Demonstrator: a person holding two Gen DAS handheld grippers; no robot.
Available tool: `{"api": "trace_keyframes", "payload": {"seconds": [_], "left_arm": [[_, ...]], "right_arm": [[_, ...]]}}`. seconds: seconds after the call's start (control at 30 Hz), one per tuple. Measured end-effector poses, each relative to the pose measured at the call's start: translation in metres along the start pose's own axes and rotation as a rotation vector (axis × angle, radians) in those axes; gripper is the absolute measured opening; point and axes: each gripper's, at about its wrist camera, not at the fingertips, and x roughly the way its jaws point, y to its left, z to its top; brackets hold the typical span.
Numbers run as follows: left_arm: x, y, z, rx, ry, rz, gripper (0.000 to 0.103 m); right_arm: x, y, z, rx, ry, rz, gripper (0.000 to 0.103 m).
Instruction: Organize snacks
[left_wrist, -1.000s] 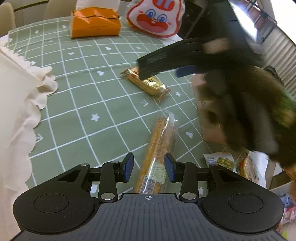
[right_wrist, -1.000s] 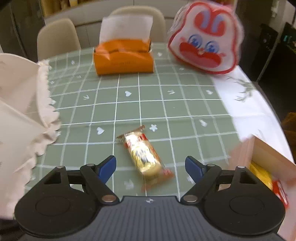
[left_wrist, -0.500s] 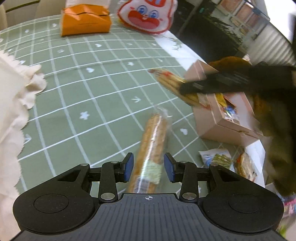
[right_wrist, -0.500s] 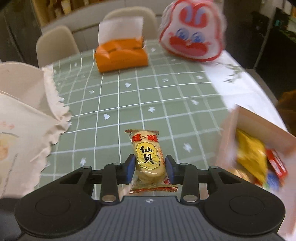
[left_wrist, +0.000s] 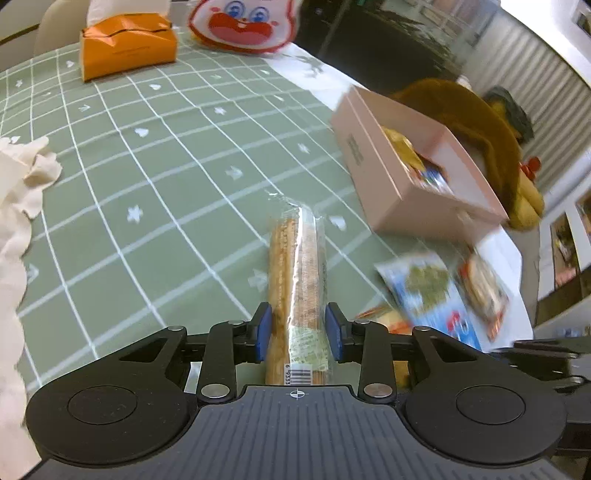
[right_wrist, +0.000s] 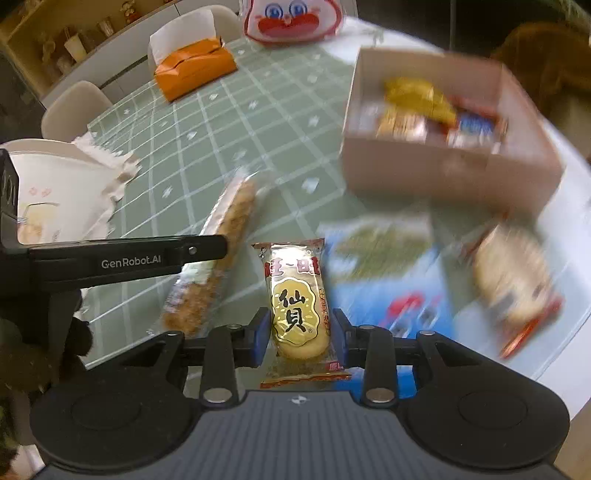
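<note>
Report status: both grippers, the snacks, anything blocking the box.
Right gripper shut on rice cracker pack. Left gripper closing round long biscuit pack. Pink box open, path clear.

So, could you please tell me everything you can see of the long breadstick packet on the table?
The long breadstick packet is a clear crinkly plastic sleeve holding a golden-brown baked stick, with a pale printed label and barcode at its near end. It lies flat on the green checked tablecloth. The left gripper, whose jaws have just been closing, straddles the near end; the blue pads look close against the wrapper, though a firm pinch is unclear.
</note>
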Motion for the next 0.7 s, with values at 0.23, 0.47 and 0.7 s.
{"api": "trace_keyframes", "payload": {"seconds": [0.23, 0.47, 0.7], "left_arm": [[-0.020, -0.018, -0.034, 0.082, 0.045, 0.005, 0.035], [-0.007, -0.014, -0.035, 0.046, 0.037, 0.015, 0.043], [0.003, -0.013, -0.028, 0.026, 0.036, -0.009, 0.041]], "right_arm": [[0.001, 0.008, -0.032, 0.048, -0.002, -0.029, 0.035], [0.002, -0.001, -0.046, 0.059, -0.009, -0.048, 0.052], [0.001, 0.013, -0.060, -0.033, -0.040, -0.096, 0.069]]}}
